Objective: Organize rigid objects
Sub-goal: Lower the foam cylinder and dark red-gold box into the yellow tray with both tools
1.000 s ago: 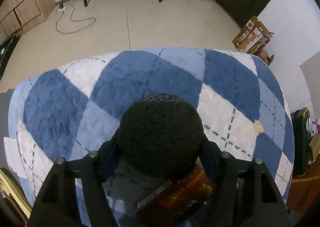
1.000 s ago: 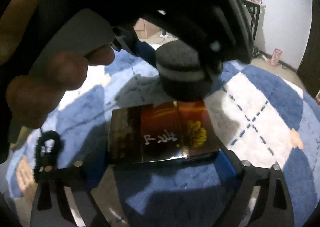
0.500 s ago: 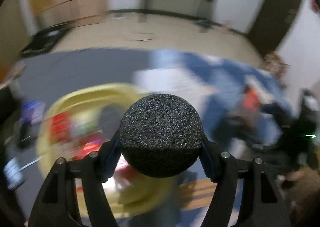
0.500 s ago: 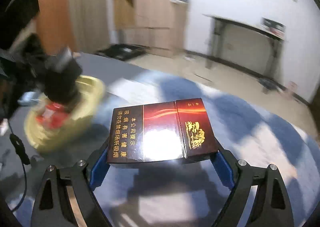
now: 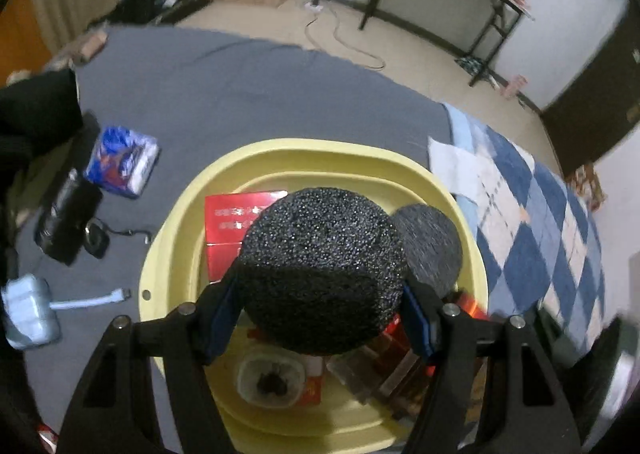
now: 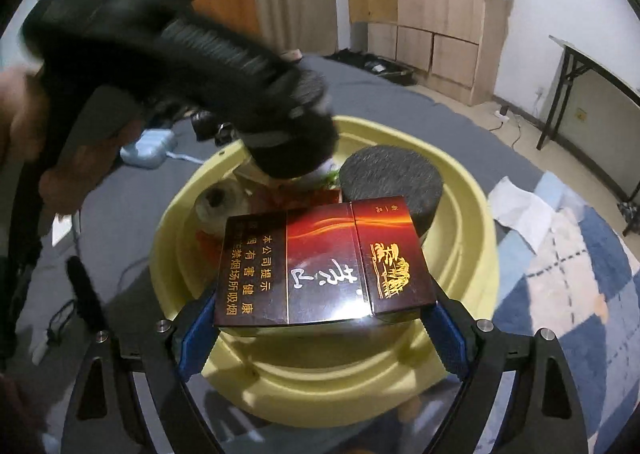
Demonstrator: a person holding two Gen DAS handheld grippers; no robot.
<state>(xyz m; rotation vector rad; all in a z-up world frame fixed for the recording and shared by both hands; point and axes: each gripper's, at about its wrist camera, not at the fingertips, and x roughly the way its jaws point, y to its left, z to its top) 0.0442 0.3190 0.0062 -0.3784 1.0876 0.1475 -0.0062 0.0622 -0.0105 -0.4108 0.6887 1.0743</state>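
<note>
2 grippers over a yellow basin point(image 5: 168, 238): left gripper point(image 5: 320, 282) clamps a black foam puck point(image 5: 320, 270); right gripper point(image 6: 320, 318) clamps a cigarette pack point(image 6: 324, 266).

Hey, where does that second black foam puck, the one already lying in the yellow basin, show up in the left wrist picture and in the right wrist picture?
Left wrist: foam puck right of centre, just behind the held black foam block, inside the basin.
Right wrist: it sits above centre, behind the held cigarette box.
Shared landmark: the yellow basin.
</note>
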